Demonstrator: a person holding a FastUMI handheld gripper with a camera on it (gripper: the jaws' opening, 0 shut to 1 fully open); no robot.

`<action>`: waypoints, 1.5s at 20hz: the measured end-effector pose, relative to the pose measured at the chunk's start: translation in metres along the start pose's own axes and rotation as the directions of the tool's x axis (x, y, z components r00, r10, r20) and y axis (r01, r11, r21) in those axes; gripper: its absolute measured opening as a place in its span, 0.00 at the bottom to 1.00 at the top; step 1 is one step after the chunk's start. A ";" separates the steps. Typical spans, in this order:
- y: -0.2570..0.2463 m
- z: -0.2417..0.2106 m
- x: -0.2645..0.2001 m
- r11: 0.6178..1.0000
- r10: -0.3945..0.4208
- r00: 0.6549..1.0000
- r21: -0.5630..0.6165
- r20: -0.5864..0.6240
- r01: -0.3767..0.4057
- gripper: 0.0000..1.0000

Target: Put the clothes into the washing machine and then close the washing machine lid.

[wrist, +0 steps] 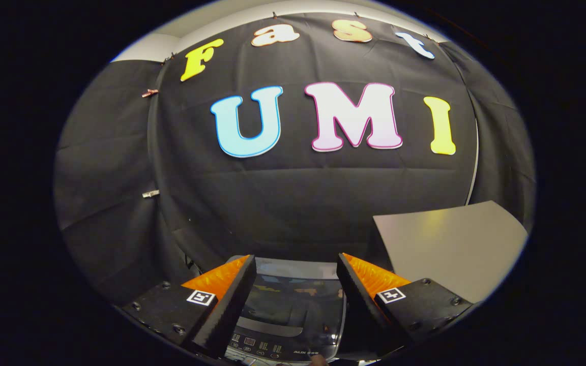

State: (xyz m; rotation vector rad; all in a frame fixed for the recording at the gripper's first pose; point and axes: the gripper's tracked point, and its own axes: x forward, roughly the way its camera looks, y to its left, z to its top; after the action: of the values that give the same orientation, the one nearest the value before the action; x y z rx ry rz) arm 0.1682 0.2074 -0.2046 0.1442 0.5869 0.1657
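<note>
the claw [295, 284] is spread wide with nothing in it, up above the washing machine [293, 325]. the lid [290, 300] lies flat and shut between the fingers, at 6 o'clock. a grey surface [450, 249] sits at 4 o'clock. i see no clothes, maybe inside.

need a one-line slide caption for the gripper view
Open gripper held above the washing machine, its glossy lid down; a grey table beyond the right finger.

The claw [297, 284] is held level, its two fingers [232, 300] spread wide apart, gripping nothing; the gap between them is open.
</note>
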 end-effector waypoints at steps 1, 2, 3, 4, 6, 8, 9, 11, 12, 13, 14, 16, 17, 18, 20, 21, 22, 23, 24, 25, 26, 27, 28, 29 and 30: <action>-0.003 0.008 -0.011 1.000 0.009 0.999 -0.005 0.030 -0.009 0.99; -0.007 0.018 -0.023 1.000 0.016 0.998 -0.010 0.064 -0.015 0.99; -0.012 0.027 -0.034 1.000 0.019 0.995 -0.013 0.096 -0.018 0.99; -0.019 0.035 -0.045 1.000 0.021 0.992 -0.012 0.126 -0.020 0.99; -0.033 0.051 -0.070 1.000 0.022 0.983 -0.013 0.183 -0.020 0.99; -0.050 0.061 -0.096 1.000 0.015 0.972 -0.023 0.235 -0.010 0.99; -0.056 0.067 -0.109 1.000 0.015 0.966 -0.028 0.258 -0.008 0.99; -0.068 0.077 -0.135 0.999 0.012 0.953 -0.042 0.301 0.000 0.99; -0.076 0.082 -0.147 0.999 0.007 0.946 -0.053 0.323 0.011 0.99; -0.084 0.086 -0.160 0.998 0.002 0.939 -0.061 0.344 0.020 0.99; -0.092 0.089 -0.172 0.997 -0.002 0.931 -0.066 0.365 0.028 0.98; -0.107 0.091 -0.197 0.997 -0.009 0.918 -0.067 0.397 0.039 0.98; -0.115 0.091 -0.207 0.996 -0.015 0.913 -0.072 0.407 0.048 0.98; -0.120 0.091 -0.216 0.995 -0.018 0.907 -0.078 0.420 0.055 0.98; -0.130 0.088 -0.235 0.993 -0.021 0.900 -0.094 0.436 0.068 0.98; -0.134 0.088 -0.243 0.993 -0.024 0.894 -0.092 0.447 0.073 0.98; -0.138 0.087 -0.252 0.994 -0.026 0.888 -0.085 0.459 0.073 0.98; -0.140 0.087 -0.260 0.995 -0.028 0.883 -0.074 0.468 0.071 0.98; -0.142 0.085 -0.266 0.996 -0.025 0.878 -0.068 0.477 0.065 0.98; -0.142 0.083 -0.272 0.996 -0.016 0.875 -0.066 0.484 0.054 0.98; -0.142 0.080 -0.278 0.997 -0.008 0.873 -0.064 0.487 0.045 0.98; -0.143 0.077 -0.281 0.997 -0.003 0.872 -0.063 0.489 0.039 0.98; -0.145 0.077 -0.284 0.998 -0.002 0.870 -0.059 0.492 0.036 0.98; -0.146 0.077 -0.286 0.998 -0.004 0.868 -0.058 0.497 0.038 0.98; -0.148 0.076 -0.287 0.998 -0.007 0.867 -0.056 0.498 0.041 0.98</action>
State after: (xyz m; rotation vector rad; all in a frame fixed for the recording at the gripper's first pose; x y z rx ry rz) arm -0.0074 -0.0001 -0.0147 0.1100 0.0646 0.1161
